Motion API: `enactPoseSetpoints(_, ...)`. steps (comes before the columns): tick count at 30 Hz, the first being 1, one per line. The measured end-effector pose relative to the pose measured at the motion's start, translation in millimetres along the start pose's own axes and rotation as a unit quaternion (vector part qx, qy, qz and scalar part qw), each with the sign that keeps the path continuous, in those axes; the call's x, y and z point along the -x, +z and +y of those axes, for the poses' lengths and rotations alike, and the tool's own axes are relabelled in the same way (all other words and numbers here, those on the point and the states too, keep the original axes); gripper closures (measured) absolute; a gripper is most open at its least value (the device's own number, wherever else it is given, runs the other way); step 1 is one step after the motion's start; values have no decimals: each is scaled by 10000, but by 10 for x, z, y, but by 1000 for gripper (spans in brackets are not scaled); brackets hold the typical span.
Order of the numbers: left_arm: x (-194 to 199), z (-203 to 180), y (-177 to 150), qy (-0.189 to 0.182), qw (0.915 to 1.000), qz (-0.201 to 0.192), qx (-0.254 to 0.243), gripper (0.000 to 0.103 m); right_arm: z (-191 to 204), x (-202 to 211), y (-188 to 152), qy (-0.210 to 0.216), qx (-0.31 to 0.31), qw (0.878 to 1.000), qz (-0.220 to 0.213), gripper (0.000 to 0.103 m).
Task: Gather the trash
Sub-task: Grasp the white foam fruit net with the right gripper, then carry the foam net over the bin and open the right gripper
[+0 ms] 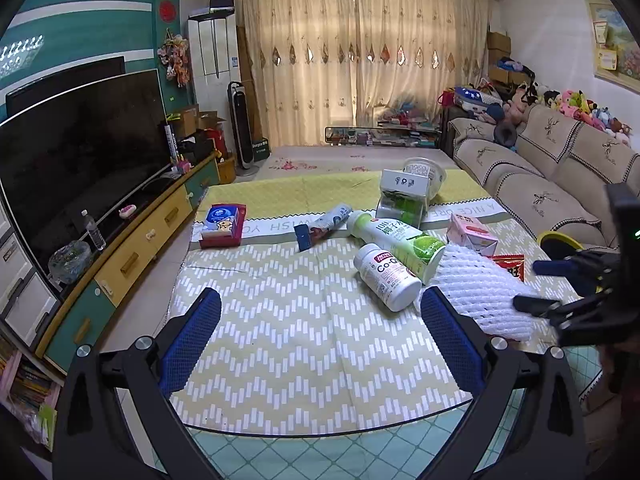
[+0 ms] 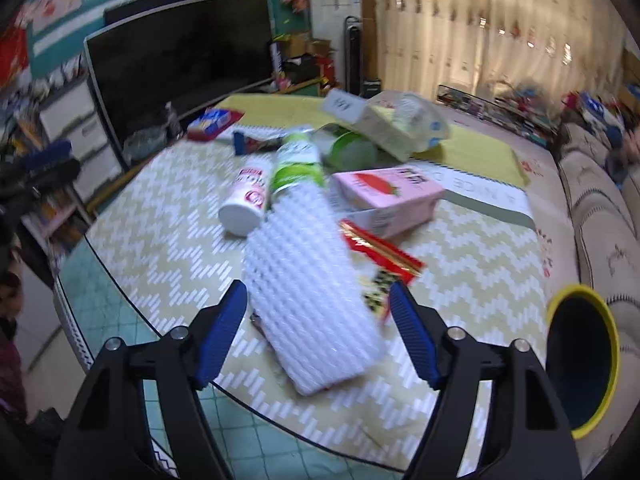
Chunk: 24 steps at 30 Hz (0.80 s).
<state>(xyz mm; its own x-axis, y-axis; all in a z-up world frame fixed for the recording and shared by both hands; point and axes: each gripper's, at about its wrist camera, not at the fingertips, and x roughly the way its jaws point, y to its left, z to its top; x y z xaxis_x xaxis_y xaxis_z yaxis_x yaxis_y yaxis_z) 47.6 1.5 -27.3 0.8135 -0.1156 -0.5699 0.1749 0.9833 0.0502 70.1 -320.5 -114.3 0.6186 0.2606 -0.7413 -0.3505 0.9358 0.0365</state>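
You are working over a low table [image 1: 280, 360] covered by a pale green zigzag cloth, with a dark television [image 1: 80, 152] along its left side and a beige sofa [image 1: 540, 184] along its right. Beside the table's near right corner a dark bin with a yellow rim [image 2: 582, 360] is standing open.

The trash is lying clustered toward the right half of the table. A white foam net sleeve [image 2: 312, 292] is lying nearest you, running away from you toward a green-and-white bottle [image 2: 298, 164] on its side. Just left of the sleeve's far end a white supplement bottle [image 1: 386, 276] is lying on its side, touching the green one. To the right, a pink carton [image 2: 388, 196] is resting flat, with a red wrapper [image 2: 380, 252] just in front of it. Farther back are a clear box [image 1: 400, 196] leaning against a plastic cup, and at the far left a red and blue tissue pack [image 1: 222, 224].

You are holding the right gripper [image 2: 316, 332] with its fingers partly spread either side of the sleeve's near end, neither pad pressing on it. Your left gripper [image 1: 320, 344] is hanging wide apart over bare cloth, holding nothing.
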Motion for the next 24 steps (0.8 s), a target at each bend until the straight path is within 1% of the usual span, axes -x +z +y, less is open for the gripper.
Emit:
enactPoseSetpoints(6,9,-69,-19,-53,10000,10,2,5,23,-238,-9,-170,151,9995,234,34)
enactPoseSetpoints(7,8,-73,-21,-70,10000,23,11,5,30,-267,-10,-174,200,9992,285,39)
enactPoseSetpoints(8,2,-78,-22,-86,10000,39,14,5,43,-297,-12,-152,227,9991,327,49)
enactPoseSetpoints(9,-11,-94,-13,-90,9999,49,11,5,42,-317,-17,-124,229,9989,378,53)
enactPoseSetpoints(11,-14,-101,-20,-92,9999,64,9,5,33,-319,-32,-36,191,9991,388,67)
enactPoseSetpoints(12,-15,-106,-24,-101,9999,73,9,5,20,-300,-35,22,134,9993,354,68)
enactPoseSetpoints(14,-25,-112,-32,-111,9999,87,6,5,16,-253,-25,123,60,9996,266,75)
enactPoseSetpoints(20,-74,-127,-47,-197,9996,171,48,5,19,-1,19,432,-98,9990,-49,77)
enactPoseSetpoints(24,-108,-163,-55,-222,9995,225,47,5,25,149,51,513,-137,9983,-222,77)
